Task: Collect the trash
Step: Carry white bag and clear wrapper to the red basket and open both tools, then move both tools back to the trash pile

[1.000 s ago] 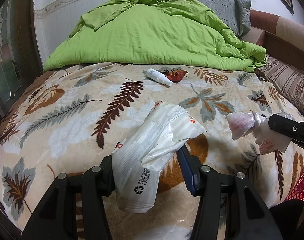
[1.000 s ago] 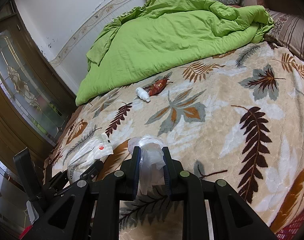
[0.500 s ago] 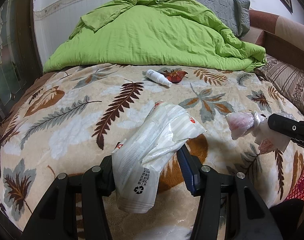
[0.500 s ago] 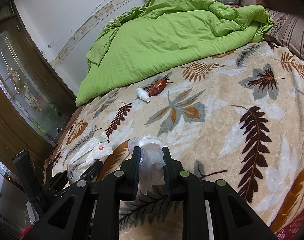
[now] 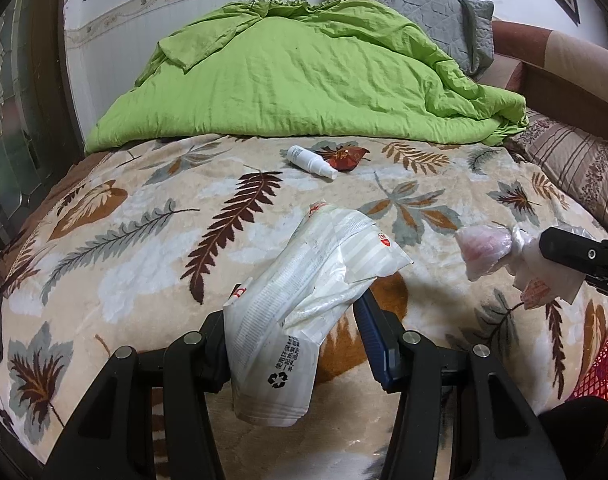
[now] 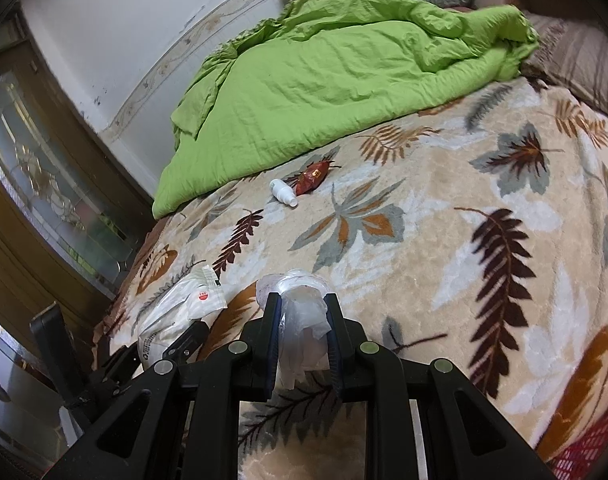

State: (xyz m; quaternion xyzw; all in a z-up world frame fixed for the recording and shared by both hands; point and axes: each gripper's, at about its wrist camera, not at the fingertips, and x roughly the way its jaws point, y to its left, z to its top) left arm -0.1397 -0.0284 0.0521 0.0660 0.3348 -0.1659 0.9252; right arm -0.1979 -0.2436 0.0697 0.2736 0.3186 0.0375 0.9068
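Observation:
My left gripper (image 5: 294, 312) is shut on a crumpled white plastic package (image 5: 304, 296) with a recycling mark, held above the leaf-print blanket (image 5: 144, 248). The same package (image 6: 176, 312) shows at lower left in the right wrist view. My right gripper (image 6: 302, 312) is shut on a clear crumpled plastic bag (image 6: 300, 312); in the left wrist view that bag (image 5: 487, 248) hangs at the right edge. Farther up the bed lie a small white bottle (image 5: 309, 160) and a red wrapper (image 5: 345, 156) side by side, also seen as the bottle (image 6: 282, 192) and wrapper (image 6: 311, 176).
A bunched green duvet (image 5: 296, 80) covers the head of the bed, with a grey pillow (image 5: 423, 4) behind it. A striped cushion (image 5: 575, 168) lies at the right. A red mesh basket (image 5: 599, 372) peeks in at lower right. A glass-panelled door (image 6: 44, 184) stands left of the bed.

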